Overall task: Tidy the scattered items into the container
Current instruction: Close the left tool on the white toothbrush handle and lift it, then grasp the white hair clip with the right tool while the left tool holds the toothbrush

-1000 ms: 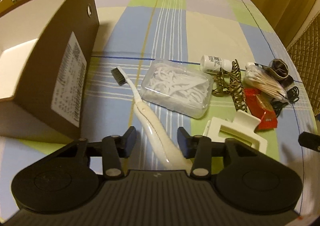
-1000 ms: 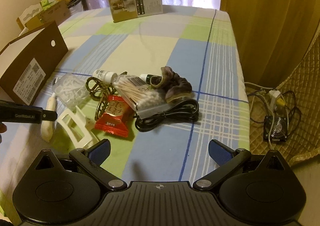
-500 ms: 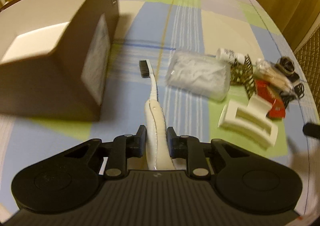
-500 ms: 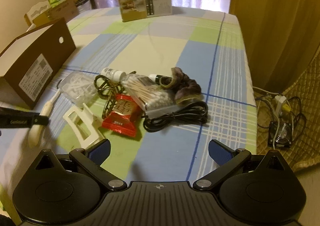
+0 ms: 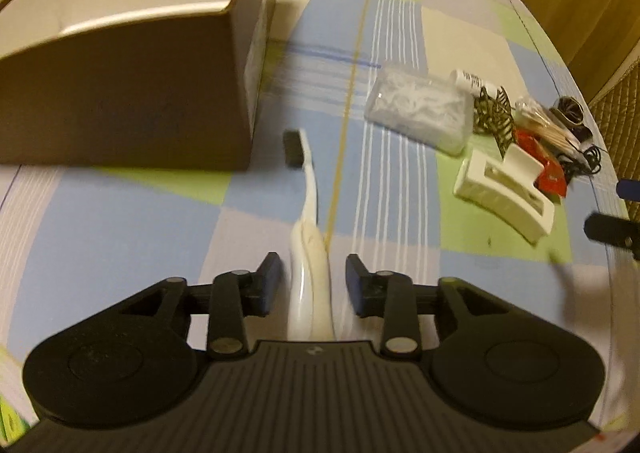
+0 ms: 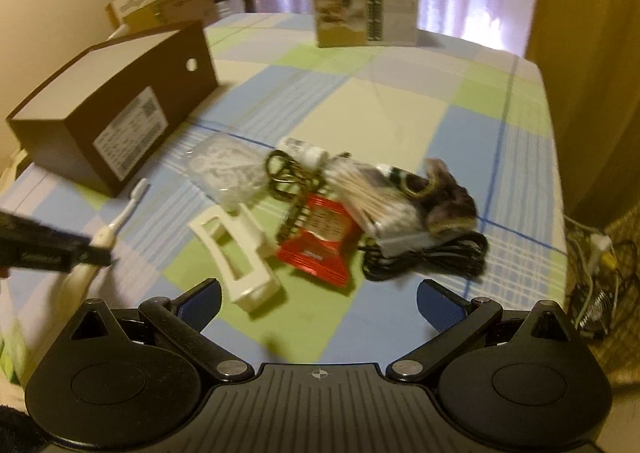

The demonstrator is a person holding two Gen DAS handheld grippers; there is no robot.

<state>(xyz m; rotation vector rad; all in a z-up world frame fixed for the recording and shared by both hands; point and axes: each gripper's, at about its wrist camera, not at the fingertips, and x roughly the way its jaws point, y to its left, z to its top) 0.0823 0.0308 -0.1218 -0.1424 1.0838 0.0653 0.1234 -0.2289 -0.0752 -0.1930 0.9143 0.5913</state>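
The open brown cardboard box [image 5: 120, 93] [image 6: 112, 121] stands at the left of the checked tablecloth. My left gripper [image 5: 312, 281] is shut on the thick handle of the white toothbrush [image 5: 308, 189] [image 6: 120, 219], whose dark bristle head points at the box's near corner. To the right lie the white claw clip [image 5: 504, 189] [image 6: 236, 253], clear floss-pick box [image 5: 420, 113] [image 6: 224, 169], red packet [image 6: 320, 245], cotton swabs [image 6: 376, 193], bronze hair clip [image 6: 288, 177], small white bottle [image 6: 300, 149], scrunchie [image 6: 444, 197] and black cable [image 6: 432, 257]. My right gripper [image 6: 320, 295] hovers open before this pile, holding nothing.
A printed carton [image 6: 364, 9] stands at the table's far end before the curtains. More boxes [image 6: 160, 5] sit beyond the far left corner. The table's right edge drops to a floor with cables and a small fan [image 6: 592, 293]. A wooden panel rises at the right.
My left gripper shut on the toothbrush handle, then carried it left toward the brown box. My right gripper stayed open and drifted nearer the pile.
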